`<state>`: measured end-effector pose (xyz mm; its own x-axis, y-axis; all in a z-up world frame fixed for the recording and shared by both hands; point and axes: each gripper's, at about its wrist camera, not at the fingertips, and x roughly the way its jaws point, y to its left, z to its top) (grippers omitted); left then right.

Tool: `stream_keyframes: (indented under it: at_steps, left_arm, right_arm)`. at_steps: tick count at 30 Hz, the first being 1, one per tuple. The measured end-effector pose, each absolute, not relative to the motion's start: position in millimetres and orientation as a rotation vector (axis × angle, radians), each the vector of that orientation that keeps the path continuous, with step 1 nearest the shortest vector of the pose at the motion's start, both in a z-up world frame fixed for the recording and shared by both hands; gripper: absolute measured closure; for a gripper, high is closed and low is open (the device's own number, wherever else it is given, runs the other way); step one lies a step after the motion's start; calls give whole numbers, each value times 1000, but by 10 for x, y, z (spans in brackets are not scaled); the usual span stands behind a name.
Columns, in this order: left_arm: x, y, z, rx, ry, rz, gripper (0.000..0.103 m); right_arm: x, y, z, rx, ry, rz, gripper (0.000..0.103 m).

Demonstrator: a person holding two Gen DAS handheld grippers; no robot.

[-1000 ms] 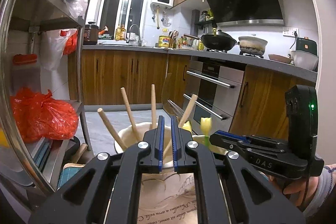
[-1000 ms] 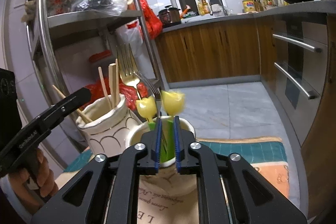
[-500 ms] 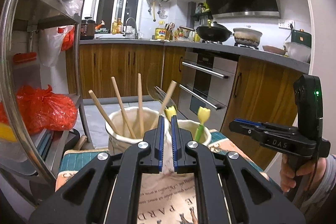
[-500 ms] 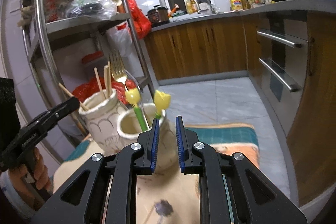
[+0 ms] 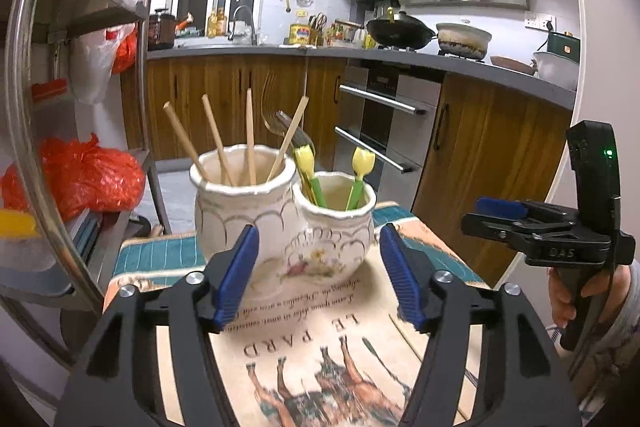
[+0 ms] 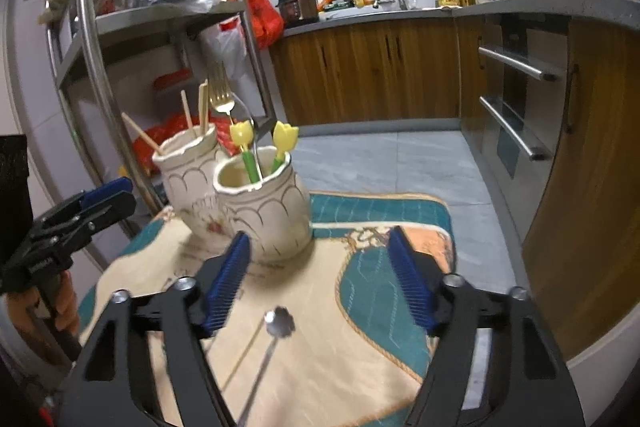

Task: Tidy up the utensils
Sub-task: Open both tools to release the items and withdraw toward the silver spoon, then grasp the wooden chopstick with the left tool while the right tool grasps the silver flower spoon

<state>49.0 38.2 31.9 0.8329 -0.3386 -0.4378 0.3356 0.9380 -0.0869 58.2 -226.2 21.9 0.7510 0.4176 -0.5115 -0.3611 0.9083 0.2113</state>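
Two cream ceramic jars are seen standing upright and touching on a printed cloth [image 5: 320, 311]. The tall jar [image 5: 240, 203] carries wooden chopsticks [image 5: 216, 139] and a gold fork [image 6: 220, 95]; the fork's handle is hidden inside the jar, and in the left wrist view the tines are blurred against the cabinet. The short jar [image 5: 336, 231] carries two tulip-topped picks [image 5: 362, 171] with green stems; what the lower ends look like cannot be told, as they are sunk in the jar.

The left gripper [image 5: 320, 275] is held near the jars, its jaws just opened and standing apart; nothing is clamped, and the pads are clear of the ceramic. The right gripper [image 6: 320, 273] is held over the cloth on the short jar's side, its jaws likewise just opened, wide apart and empty.

A thin metal utensil [image 6: 276, 323] with a flower-shaped head is seen lying on the cloth under the right gripper; its lower shaft is cut off by the frame edge, and its type cannot be determined. A pale stick [image 6: 244, 355] lies beside it, partly covered by the gripper body.

The counter beneath the cloth is almost wholly covered. Each hand is only partly visible at a frame edge. A steel rack [image 6: 100, 75] stands behind the jars, its shelf contents wrapped in bags and not identifiable.
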Motion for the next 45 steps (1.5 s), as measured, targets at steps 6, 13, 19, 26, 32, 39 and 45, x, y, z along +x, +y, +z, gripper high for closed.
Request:
stream_keyframes:
  at_steps: [6, 13, 19, 26, 32, 39, 45]
  left_arm:
    - [339, 356, 192, 21, 546, -345, 16]
    - [178, 300, -7, 50, 656, -357, 7]
    - [125, 255, -163, 39, 724, -357, 6]
    - [84, 204, -259, 71, 756, -367, 6]
    - [98, 246, -267, 61, 763, -357, 6]
    - [108, 200, -273, 64, 778, -360, 6]
    - [117, -26, -293, 87, 814, -364, 6]
  right_arm:
    - [431, -2287, 155, 47, 633, 420, 18]
    - [270, -2208, -34, -17, 724, 435, 17]
    - [261, -2094, -242, -40, 809, 447, 17]
    - [155, -1866, -372, -103, 865, 511, 33]
    - [169, -1764, -441, -121, 917, 539, 63]
    - [188, -1693, -471, -172, 925, 531, 92]
    - [256, -1799, -468, -151, 922, 517, 99]
